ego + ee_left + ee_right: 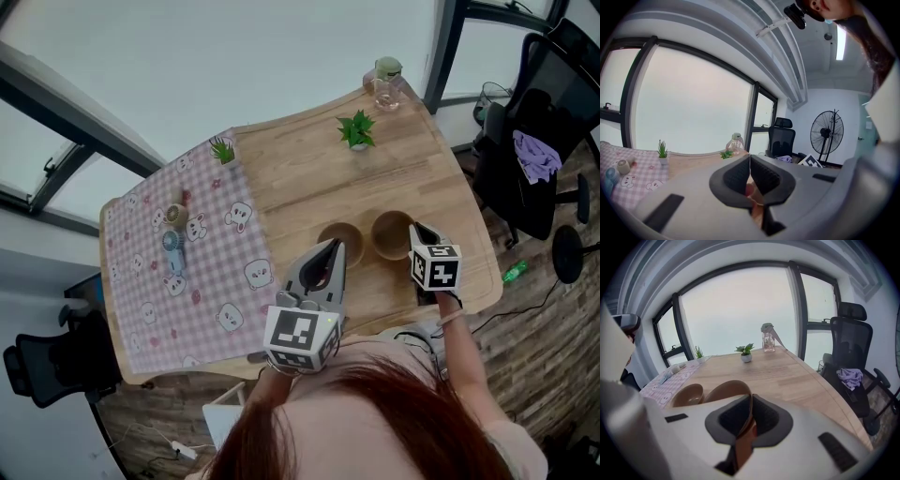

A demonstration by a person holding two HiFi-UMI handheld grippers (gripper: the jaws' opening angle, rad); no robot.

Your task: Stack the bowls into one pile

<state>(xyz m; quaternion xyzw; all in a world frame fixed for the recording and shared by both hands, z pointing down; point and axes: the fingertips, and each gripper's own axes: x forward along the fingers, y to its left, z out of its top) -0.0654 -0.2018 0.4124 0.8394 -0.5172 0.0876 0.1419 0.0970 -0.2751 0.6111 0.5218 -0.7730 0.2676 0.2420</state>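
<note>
Pinching the rim of a bowl (723,391) with our right gripper (750,397), mouth up, left of the jaws; gripper slanting down; left gripper (750,160) jaws pressed together.

Checked cloth (211,300), potted plant (356,130), glass jar (386,84)

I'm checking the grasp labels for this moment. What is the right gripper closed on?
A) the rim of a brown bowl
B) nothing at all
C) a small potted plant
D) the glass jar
A: in the right gripper view, the right gripper has its jaws pinched on the rim of a brown bowl, with the second bowl just beside it.
</note>
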